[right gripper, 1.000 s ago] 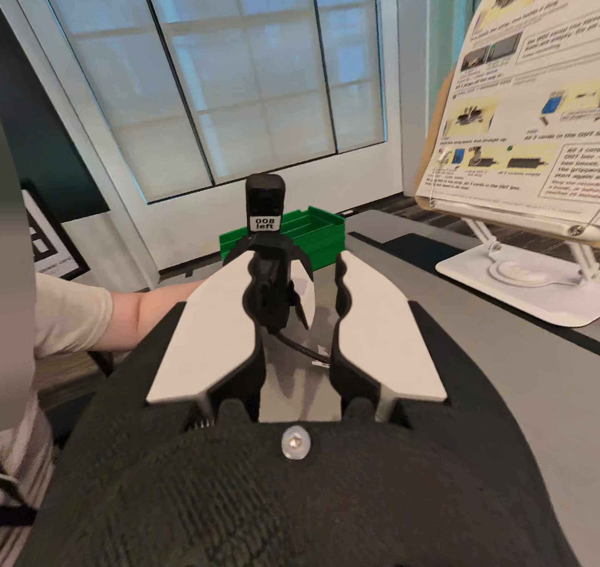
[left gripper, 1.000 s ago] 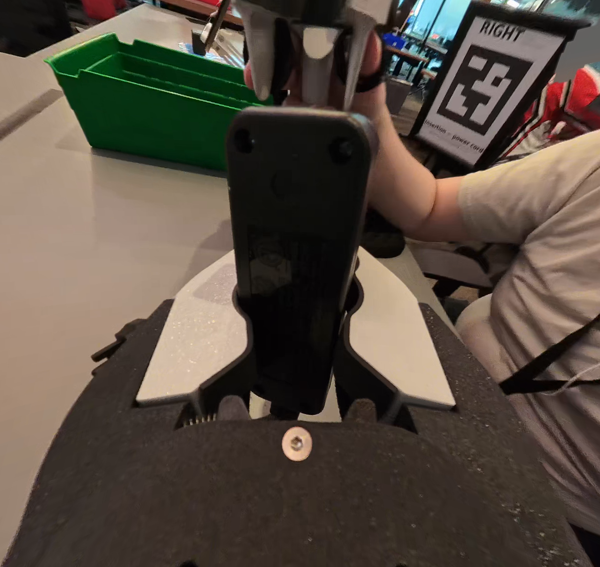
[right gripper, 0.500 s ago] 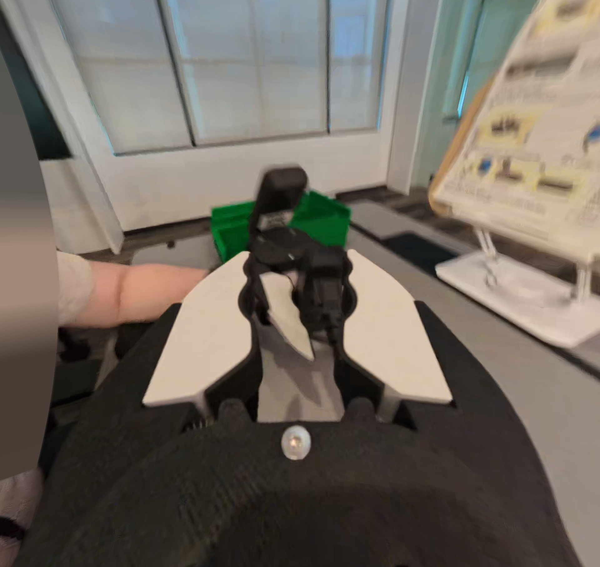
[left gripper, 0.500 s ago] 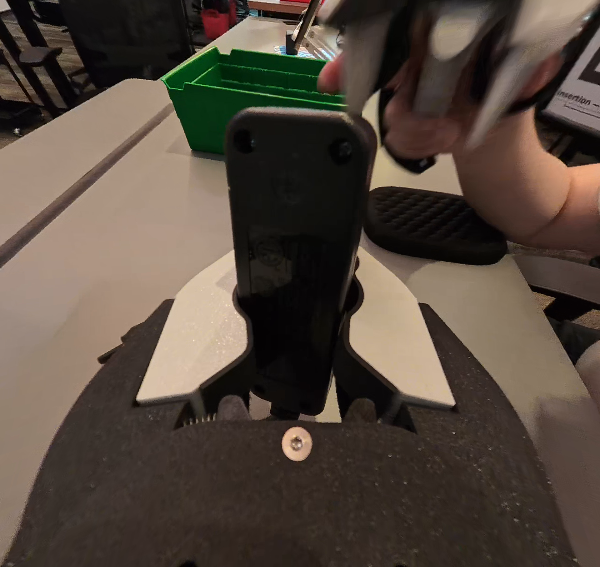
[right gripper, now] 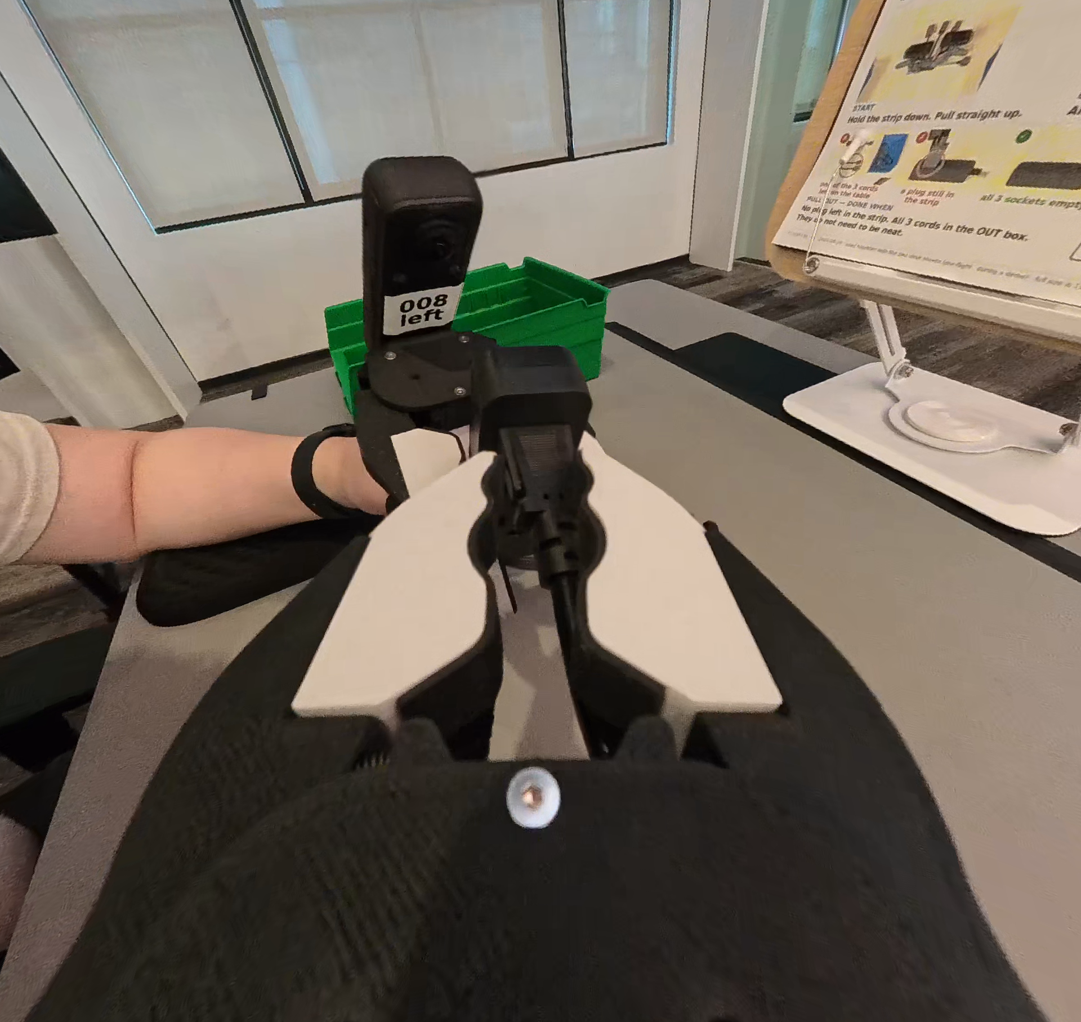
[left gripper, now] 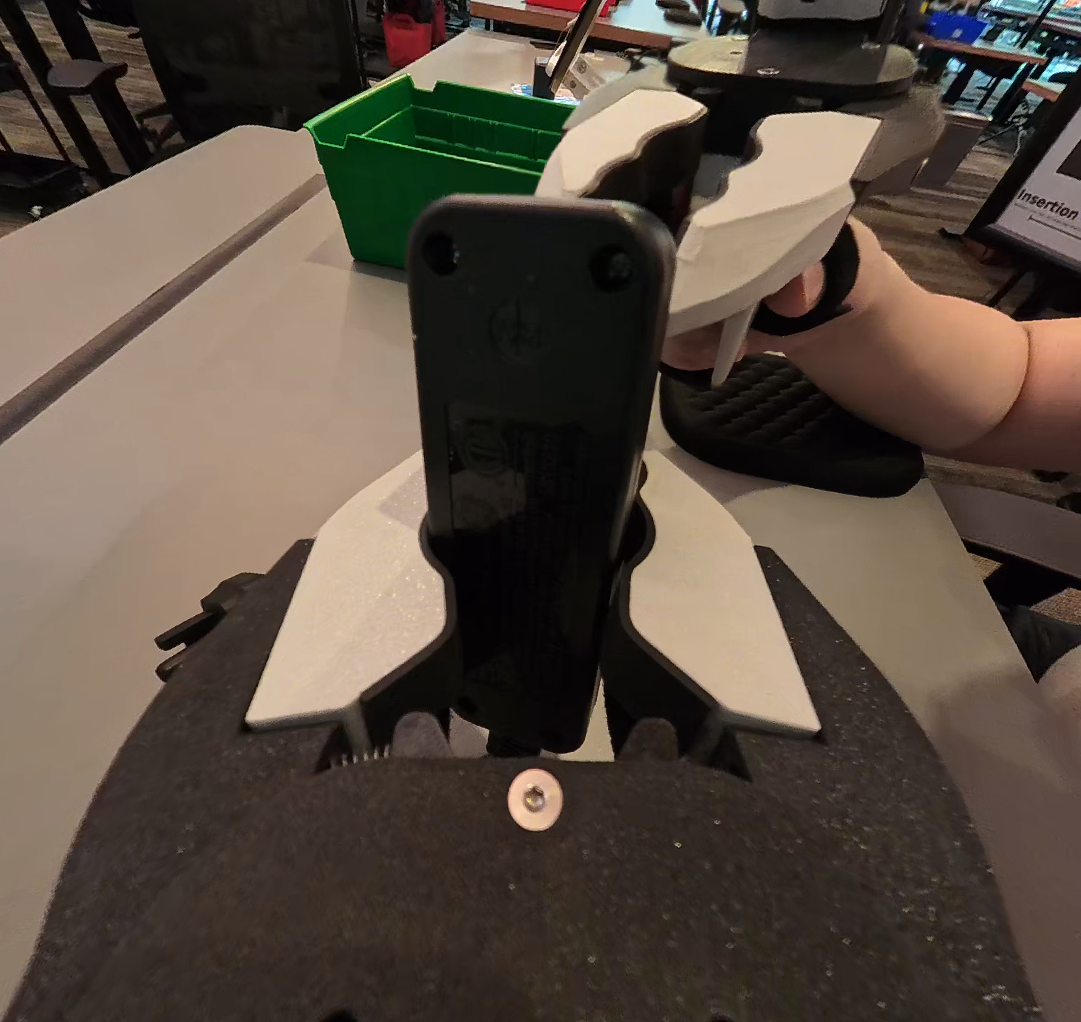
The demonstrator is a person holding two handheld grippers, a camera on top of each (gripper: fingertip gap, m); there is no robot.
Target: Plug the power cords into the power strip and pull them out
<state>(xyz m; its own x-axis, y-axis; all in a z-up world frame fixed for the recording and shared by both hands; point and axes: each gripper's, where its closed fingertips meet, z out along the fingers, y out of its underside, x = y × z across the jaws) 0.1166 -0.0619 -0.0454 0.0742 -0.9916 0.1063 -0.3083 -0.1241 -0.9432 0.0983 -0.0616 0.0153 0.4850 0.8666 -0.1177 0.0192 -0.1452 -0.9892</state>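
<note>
left wrist view is showing the left gripper [left gripper: 535, 532] clenching the black power strip [left gripper: 535, 438] between its pale fingers [left gripper: 362, 602], the strip standing up along the view with its flat back and two screw holes facing the camera, so its sockets are not showing here. just beyond its top edge the right gripper [left gripper: 702, 186] is hovering, held by a hand [left gripper: 866, 350], with something dark between its fingers that this view is not making clear. a green bin [left gripper: 433, 186] is sitting farther back on the grey table [left gripper: 175, 409], and a black padded rest [left gripper: 784, 432] is lying at the table's right edge.

right wrist view is filling that gap: the right gripper [right gripper: 538, 502] is grasping a black plug [right gripper: 538, 467], its cord [right gripper: 564, 590] trailing back between the fingers. the plug's front is meeting the end of the power strip [right gripper: 535, 385], which the left gripper [right gripper: 421, 444] is holding; whether the prongs are seated is hidden. an instruction sheet on a white stand [right gripper: 936, 450] is standing to the right.

compared with a second ago, the right gripper is now carrying the plug, where its jaws were spread and bare, and it has dropped lower and closer to the strip's top; the left gripper is still clamping the strip the same way.
</note>
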